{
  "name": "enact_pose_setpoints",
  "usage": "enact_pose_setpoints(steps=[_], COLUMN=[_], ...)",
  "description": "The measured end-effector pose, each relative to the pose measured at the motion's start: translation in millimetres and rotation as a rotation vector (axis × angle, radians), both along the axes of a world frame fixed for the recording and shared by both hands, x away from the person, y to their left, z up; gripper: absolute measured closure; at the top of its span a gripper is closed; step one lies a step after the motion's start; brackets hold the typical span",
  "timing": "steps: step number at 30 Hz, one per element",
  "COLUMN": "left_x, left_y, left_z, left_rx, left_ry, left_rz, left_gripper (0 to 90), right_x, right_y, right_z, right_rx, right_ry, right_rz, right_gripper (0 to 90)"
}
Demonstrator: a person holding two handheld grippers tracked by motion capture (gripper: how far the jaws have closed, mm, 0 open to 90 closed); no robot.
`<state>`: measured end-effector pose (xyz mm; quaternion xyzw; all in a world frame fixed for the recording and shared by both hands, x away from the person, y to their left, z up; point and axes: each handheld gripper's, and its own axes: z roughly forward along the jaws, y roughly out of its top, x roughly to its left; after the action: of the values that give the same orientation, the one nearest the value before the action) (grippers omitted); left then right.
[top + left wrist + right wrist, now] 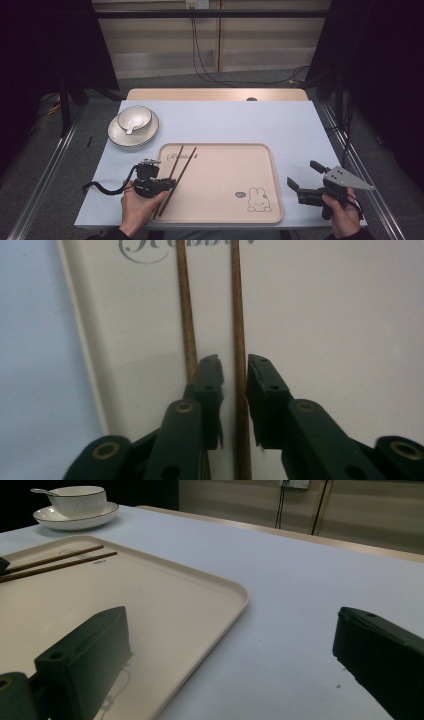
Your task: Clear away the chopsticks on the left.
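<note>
Now the cream tray [220,200] holds two brown chopsticks [179,172], lying side by side on its left part, their far tips beside the script lettering printed there. A small rabbit drawing [257,199] sits near the tray's near right corner, and the rest of its floor is bare.

Directly over the chopsticks' near ends sits the left gripper [167,184], held in the person's left hand [136,207]. Seen in the left gripper view, its jaws stand slightly parted: the right-hand chopstick [240,340] runs through the gap between them without being pinched, while the other chopstick [187,315] passes under the outer side of the left jaw.

Beyond that gripper, off the tray's far left corner, a white bowl [134,118] stands on a white plate [121,135], with a white spoon [131,131] resting in the bowl.

Across the tray, just past its right edge, the right gripper [304,176] hovers over the pale blue table [280,125] in the right hand [342,215], its jaws spread wide and empty.
</note>
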<state>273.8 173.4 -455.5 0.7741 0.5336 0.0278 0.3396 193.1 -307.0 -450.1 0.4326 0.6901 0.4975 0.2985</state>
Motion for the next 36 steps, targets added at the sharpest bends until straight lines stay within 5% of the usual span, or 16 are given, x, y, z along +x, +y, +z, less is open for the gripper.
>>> enact_pose_setpoints(steps=[8,11,15,20,24,27,29,33,34,36], left_x=[-0.3,-0.6,-2.1,-5.7,-10.9,-13.4,-13.2,-7.5,-8.8,-11.4], left_y=[3.5,10.0,27.0,45.7,61.0,70.4,73.5,97.7,100.1,102.5], left_z=[7.7,16.1,29.9,39.8,43.3,42.8,41.2,27.9,29.8,30.6], left_rx=[-0.045,-0.052,-0.059,-0.066,-0.024,0.023,0.063,-0.019,-0.002,-0.038], left_ry=[-0.097,-0.2,-0.337,-0.448,-0.531,-0.57,-0.56,-0.518,-0.541,-0.565], left_rz=[-0.124,-0.185,-0.186,-0.18,-0.231,-0.213,-0.179,-0.133,-0.096,-0.085], left_gripper=[54.2,38.1,18.3,6.3,2.2,2.7,2.6,2.7,2.7,2.3], right_x=[-0.1,-0.1,-0.5,0.2,0.7,0.4,0.4,0.2,0.3,1.6], right_y=[0.0,-0.3,0.0,0.3,0.6,0.2,0.1,-0.1,-0.1,0.2], right_z=[0.1,0.2,0.2,0.1,0.0,0.3,0.3,0.5,0.6,0.2], right_rx=[0.001,0.001,0.005,0.002,0.002,0.006,0.006,0.009,0.009,0.004], right_ry=[-0.002,-0.003,0.0,-0.005,-0.006,-0.005,-0.004,-0.006,-0.007,-0.009], right_rz=[0.0,-0.003,-0.002,-0.002,-0.004,0.0,-0.005,-0.001,0.001,-0.006], right_gripper=[1.7,1.7,1.7,1.7,1.7,1.7,1.7,1.7,1.7,1.7])
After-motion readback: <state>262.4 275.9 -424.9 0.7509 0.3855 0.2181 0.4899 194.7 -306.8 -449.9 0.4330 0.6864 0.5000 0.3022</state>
